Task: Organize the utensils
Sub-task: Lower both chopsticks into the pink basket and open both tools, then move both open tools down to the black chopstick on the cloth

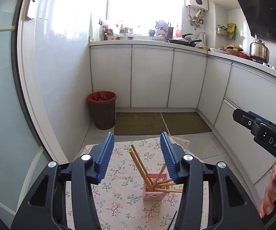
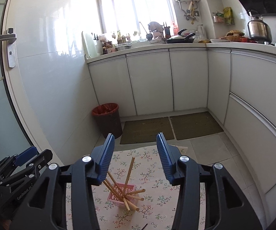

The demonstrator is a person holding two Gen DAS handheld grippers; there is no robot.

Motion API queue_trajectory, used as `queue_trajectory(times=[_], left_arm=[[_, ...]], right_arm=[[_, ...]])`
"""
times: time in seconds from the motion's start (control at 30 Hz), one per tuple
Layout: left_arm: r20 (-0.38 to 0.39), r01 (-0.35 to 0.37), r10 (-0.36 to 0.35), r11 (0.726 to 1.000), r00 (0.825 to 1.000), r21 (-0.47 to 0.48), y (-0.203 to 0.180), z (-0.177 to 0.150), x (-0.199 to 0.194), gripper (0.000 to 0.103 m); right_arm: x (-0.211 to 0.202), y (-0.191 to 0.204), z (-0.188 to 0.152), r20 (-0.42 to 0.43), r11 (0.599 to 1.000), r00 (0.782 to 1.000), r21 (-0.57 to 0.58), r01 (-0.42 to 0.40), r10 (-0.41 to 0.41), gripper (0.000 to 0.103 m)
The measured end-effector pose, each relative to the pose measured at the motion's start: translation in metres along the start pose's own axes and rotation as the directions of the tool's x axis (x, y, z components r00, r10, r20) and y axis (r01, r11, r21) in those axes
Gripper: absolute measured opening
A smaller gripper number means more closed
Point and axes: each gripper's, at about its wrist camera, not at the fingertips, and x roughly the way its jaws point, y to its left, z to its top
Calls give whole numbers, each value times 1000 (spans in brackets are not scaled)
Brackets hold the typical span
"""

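Note:
A small pink slotted holder (image 1: 155, 191) (image 2: 122, 195) stands upright on a floral tablecloth (image 1: 118, 195) (image 2: 153, 197). Several wooden chopsticks (image 1: 138, 160) (image 2: 130, 169) stick out of it, fanned in different directions. My left gripper (image 1: 137, 140) hovers above and behind the holder, jaws open with nothing between the blue pads (image 1: 105, 159). My right gripper (image 2: 135, 140) hangs likewise over the holder, open and empty, blue pads (image 2: 163, 153) apart. The right gripper (image 1: 262, 132) also shows at the right edge of the left wrist view, with a hand (image 1: 271, 191) below it.
A brown bin with a red liner (image 1: 102, 112) (image 2: 107, 118) stands by the wall beyond the table. Two dark floor mats (image 1: 163, 123) (image 2: 172, 128) lie before white cabinets (image 1: 151, 76) (image 2: 151, 82). The crowded counter (image 1: 149, 41) holds pans and a kettle (image 1: 259, 49). A door handle (image 2: 4, 37) is at left.

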Motion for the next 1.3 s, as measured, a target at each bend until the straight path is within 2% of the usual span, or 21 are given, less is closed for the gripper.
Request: queue_trajectory(times=[0.1,0.33,0.4,0.53,0.77,0.93,1.03,1.1,1.2,1.23,1.27,1.3], left_arm=[[20,-11,11,1000,1000,9,-4,0,-10,64],[42,-29,28,999,999,37,-12,-5,-27,79],[48,-34,32,999,998,41,-14,-7,-32,87],[62,-41,38,998,997,49,-17,-8,-38,95],[51,-40,36,996,998,83,-23,-15,-42,96],[21,-42,40,993,999,108,-28,-25,-38,96],[-14,-39,41,992,999,117,-29,-36,-34,96],[-72,-28,38,990,997,136,-31,-47,-24,96],[-205,10,23,987,979,159,-34,-77,-1,96],[-271,36,8,987,963,155,-35,-90,9,96],[-344,66,-12,987,939,145,-36,-105,20,96],[-421,96,-33,987,906,129,-38,-120,33,96]], right_arm=[[-8,-5,0,0,1000,1000,12,18,-18,56],[-26,-12,-4,10,997,997,27,78,-78,84],[-30,-13,-6,16,995,995,22,102,-102,86],[-36,-15,-14,10,989,989,18,146,-146,96],[-44,-24,-24,-9,986,987,33,161,-161,96],[-52,-40,-38,-33,984,988,88,156,-154,96],[-56,-55,-54,-60,979,987,132,156,-149,96],[-58,-66,-71,-83,973,984,154,171,-160,96],[-58,-86,-105,-133,962,972,167,214,-193,96],[-56,-92,-117,-161,959,966,166,229,-203,96],[-52,-100,-130,-195,957,958,161,240,-208,96],[-48,-108,-144,-234,956,949,153,250,-211,96]])
